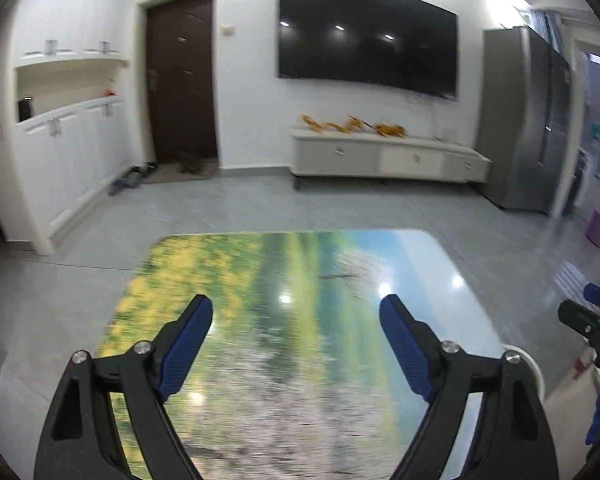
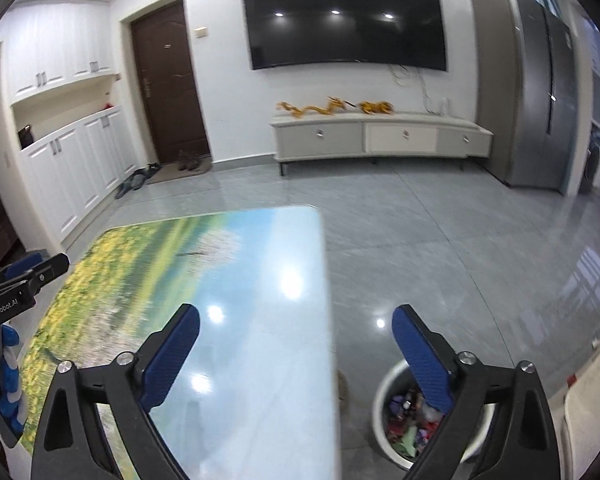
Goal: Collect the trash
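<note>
My left gripper [image 1: 296, 308] is open and empty, held above the low table [image 1: 268, 280] with a landscape print on its top. My right gripper [image 2: 296, 318] is open and empty over the table's right edge [image 2: 260, 320]. A white trash bin [image 2: 384, 392] stands on the floor right of the table, below my right finger [image 2: 420, 356], with several colourful wrappers [image 2: 408, 428] inside. The bin's rim shows in the left wrist view [image 1: 532, 364]. No loose trash shows on the table top. Each gripper appears at the edge of the other's view.
A wall TV [image 2: 344, 20] hangs over a low white cabinet [image 2: 380, 136] with golden dragon figures [image 2: 332, 106]. A brown door [image 2: 168, 84] and white cupboards [image 2: 72, 152] stand at the left, a grey fridge [image 2: 536, 92] at the right. Grey tiled floor [image 2: 440, 248] surrounds the table.
</note>
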Motion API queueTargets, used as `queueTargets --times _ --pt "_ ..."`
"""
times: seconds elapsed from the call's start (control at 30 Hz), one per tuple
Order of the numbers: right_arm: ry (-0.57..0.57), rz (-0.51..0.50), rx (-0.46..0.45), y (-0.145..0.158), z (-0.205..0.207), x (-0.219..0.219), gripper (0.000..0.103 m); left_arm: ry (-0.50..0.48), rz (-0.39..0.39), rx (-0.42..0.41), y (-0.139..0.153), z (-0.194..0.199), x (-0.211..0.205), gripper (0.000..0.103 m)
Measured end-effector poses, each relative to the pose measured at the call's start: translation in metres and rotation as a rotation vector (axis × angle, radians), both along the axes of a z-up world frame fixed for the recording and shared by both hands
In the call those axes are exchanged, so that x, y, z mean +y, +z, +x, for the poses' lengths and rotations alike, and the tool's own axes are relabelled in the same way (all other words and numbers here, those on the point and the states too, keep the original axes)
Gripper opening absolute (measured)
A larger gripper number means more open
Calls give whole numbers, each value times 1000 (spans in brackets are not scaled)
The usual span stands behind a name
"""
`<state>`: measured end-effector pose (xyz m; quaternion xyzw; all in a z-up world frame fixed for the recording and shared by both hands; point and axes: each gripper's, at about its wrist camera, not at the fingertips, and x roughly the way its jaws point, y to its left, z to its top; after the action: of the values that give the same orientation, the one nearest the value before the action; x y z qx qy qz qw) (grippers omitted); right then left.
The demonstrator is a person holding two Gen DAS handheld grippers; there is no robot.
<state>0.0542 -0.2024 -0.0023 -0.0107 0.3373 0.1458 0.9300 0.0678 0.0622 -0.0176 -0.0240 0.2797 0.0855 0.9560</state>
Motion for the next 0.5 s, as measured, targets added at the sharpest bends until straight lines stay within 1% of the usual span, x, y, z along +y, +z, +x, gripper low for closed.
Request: queueTargets --times 0.2,0.33,0.5 --pt "56 -7 -36 1 -5 52 103 80 5 -39 4 -23 38 87" --pt "64 -32 -61 -2 -5 75 103 120 27 -57 5 -30 48 87" --pt "32 -47 -88 -4 -7 85 103 149 44 -66 6 -37 49 87"
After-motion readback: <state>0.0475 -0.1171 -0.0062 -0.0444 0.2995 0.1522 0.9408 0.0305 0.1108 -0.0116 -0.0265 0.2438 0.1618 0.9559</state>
